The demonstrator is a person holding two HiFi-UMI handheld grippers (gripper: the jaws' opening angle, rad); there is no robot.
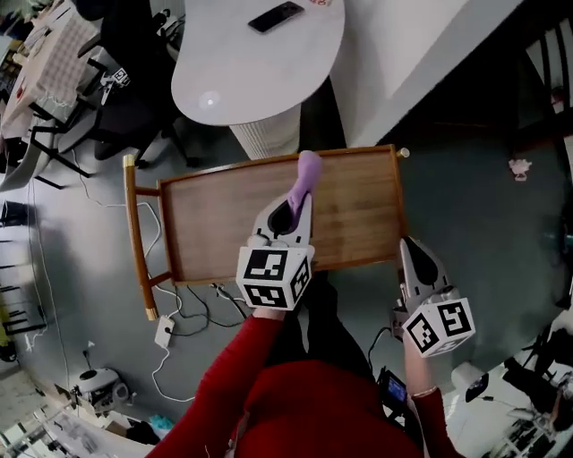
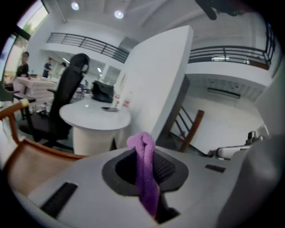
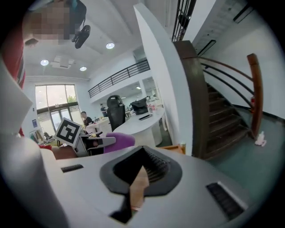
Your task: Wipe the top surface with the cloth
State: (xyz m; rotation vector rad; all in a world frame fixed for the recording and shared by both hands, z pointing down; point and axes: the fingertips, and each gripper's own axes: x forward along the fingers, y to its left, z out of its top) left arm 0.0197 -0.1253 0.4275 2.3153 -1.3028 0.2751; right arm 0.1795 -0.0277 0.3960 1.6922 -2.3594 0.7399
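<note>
Red sleeves (image 1: 235, 376); left tool (image 1: 303, 199), right tool (image 1: 412, 246) grey, each carrying white cube (image 1: 273, 277), black square markers.

This is an open-plan office with an upper gallery. A white rounded desk (image 1: 260, 72) on a ribbed pedestal carries a phone (image 1: 276, 16), and a black swivel chair (image 2: 71, 84) stands beside it. Farther back, people (image 2: 23, 64) stand by more desks in front of tall windows (image 3: 55, 100). Round lights (image 2: 118, 14) are set into the ceiling, and a dark railing (image 2: 84, 43) runs along the gallery. A staircase (image 3: 222, 120) with a wooden handrail (image 3: 254, 89) rises behind a white partition wall (image 2: 156, 80). The grey floor (image 1: 81, 268) carries loose cables (image 1: 192, 318) and a power strip (image 1: 164, 332) beside a wooden worktop (image 1: 224, 210).
</note>
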